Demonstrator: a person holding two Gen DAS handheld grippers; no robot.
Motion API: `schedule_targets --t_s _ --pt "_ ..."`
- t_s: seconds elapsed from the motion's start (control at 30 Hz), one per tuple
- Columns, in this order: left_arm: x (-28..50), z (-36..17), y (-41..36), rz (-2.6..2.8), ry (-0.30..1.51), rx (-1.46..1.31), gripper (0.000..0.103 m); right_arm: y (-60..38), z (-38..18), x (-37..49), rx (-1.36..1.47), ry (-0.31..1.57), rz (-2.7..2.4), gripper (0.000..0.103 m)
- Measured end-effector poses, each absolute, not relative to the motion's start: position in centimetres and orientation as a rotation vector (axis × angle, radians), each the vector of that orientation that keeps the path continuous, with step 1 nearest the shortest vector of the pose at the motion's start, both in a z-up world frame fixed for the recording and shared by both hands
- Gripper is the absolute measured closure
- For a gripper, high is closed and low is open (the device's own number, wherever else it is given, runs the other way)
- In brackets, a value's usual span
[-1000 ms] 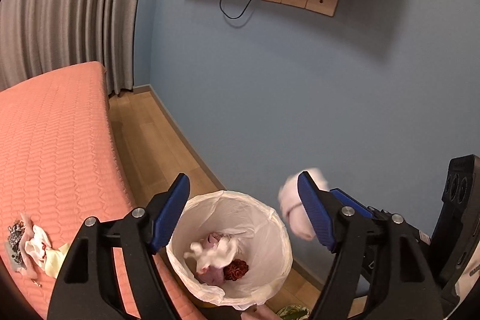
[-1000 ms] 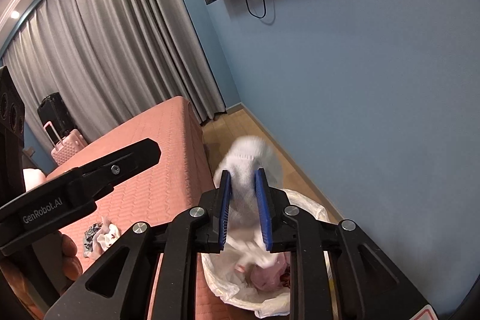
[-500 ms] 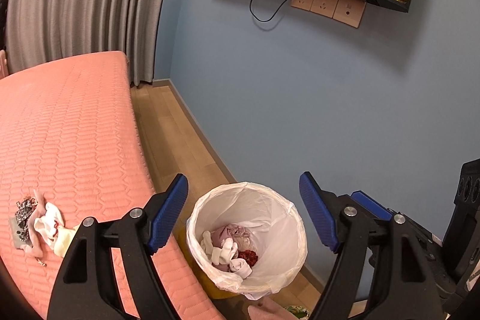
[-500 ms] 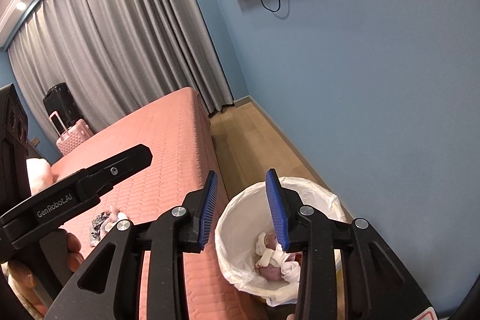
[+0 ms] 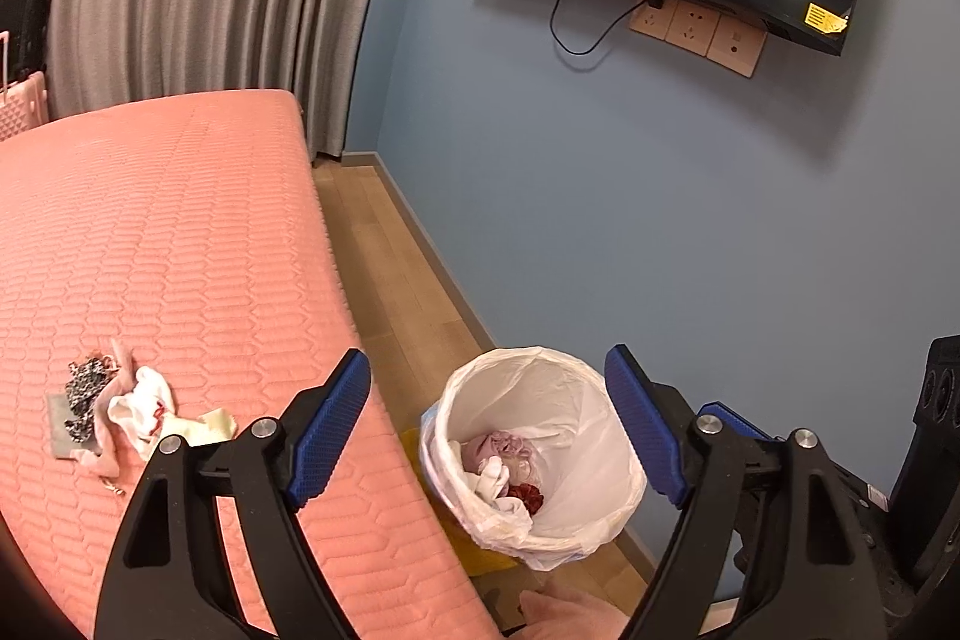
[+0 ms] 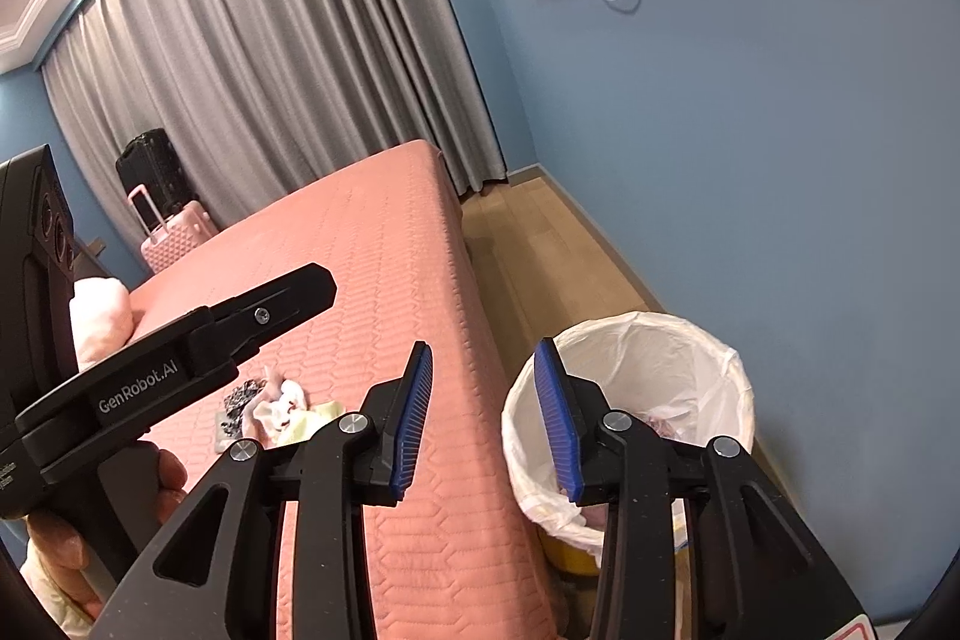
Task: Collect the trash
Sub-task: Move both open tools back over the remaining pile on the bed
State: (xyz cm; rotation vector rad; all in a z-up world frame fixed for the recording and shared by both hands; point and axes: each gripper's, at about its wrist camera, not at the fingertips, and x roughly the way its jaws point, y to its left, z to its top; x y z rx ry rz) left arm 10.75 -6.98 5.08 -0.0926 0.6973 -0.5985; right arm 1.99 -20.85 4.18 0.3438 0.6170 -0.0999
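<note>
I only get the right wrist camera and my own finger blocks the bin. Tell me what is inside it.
Observer: In the left wrist view, the lined trash bin holds a white wad, a dark red piece and a lilac crumple.
Operator: Report the left gripper's jaws.
Observer: The left gripper is wide open, with nothing between its fingers.
Operator: Check for strays beside the pile.
Observer: A tiny metallic bit lies on the pink bedcover, apart from the trash pile.

Left gripper (image 5: 487,427) fingers spread wide, holding nothing; right gripper (image 6: 483,415) fingers parted, likewise.
</note>
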Motion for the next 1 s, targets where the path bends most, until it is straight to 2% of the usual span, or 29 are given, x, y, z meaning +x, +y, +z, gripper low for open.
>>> schedule_targets --t_s 0.33,0.43,1.0 --pt "10.8 4.3 -2.0 -0.523 0.706 -0.152 0.024 -16.8 4.3 2.7 0.318 0.645 -0.049 0.068" --pt "11.0 3.8 -0.1 -0.487 0.714 -0.176 0.02 -15.6 4.3 3.2 0.311 0.652 -0.034 0.063" --pt "12.3 -0.6 10.1 -0.311 0.787 -0.262 0.02 -8.1 1.0 7.3 0.254 0.757 0.062 0.061"
